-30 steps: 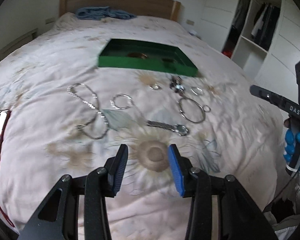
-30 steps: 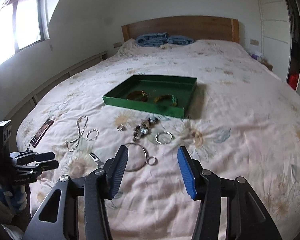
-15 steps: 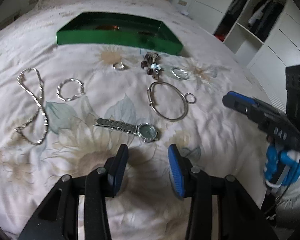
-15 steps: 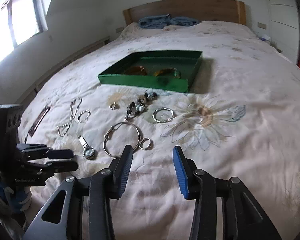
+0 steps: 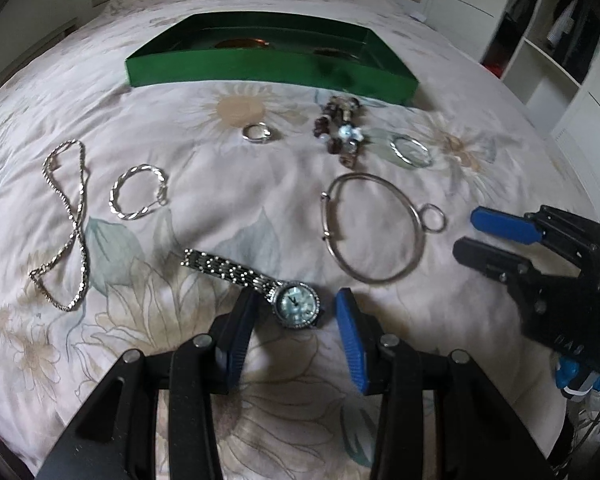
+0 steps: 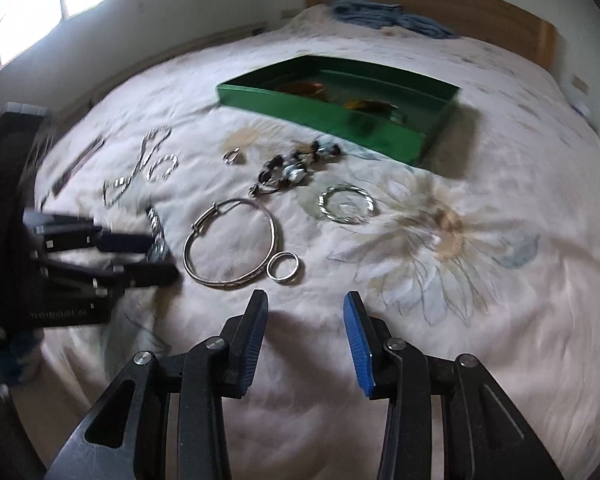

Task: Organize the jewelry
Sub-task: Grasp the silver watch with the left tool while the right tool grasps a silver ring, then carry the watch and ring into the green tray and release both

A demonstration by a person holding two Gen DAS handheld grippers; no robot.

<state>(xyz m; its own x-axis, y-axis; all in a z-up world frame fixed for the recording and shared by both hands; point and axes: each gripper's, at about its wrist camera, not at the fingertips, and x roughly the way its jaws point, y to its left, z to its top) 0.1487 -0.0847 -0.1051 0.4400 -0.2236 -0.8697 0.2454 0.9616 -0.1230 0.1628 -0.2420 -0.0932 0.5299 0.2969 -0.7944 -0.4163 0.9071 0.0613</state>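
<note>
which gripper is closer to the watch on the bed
Left. The left gripper has the watch face just ahead of its open fingertips, not gripped. The right gripper is off to the side, past the big bangle.

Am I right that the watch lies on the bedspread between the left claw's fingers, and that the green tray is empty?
Not quite: the tray already holds amber bangles, as the right wrist view shows. The watch does lie between the left claw's fingers.
</note>
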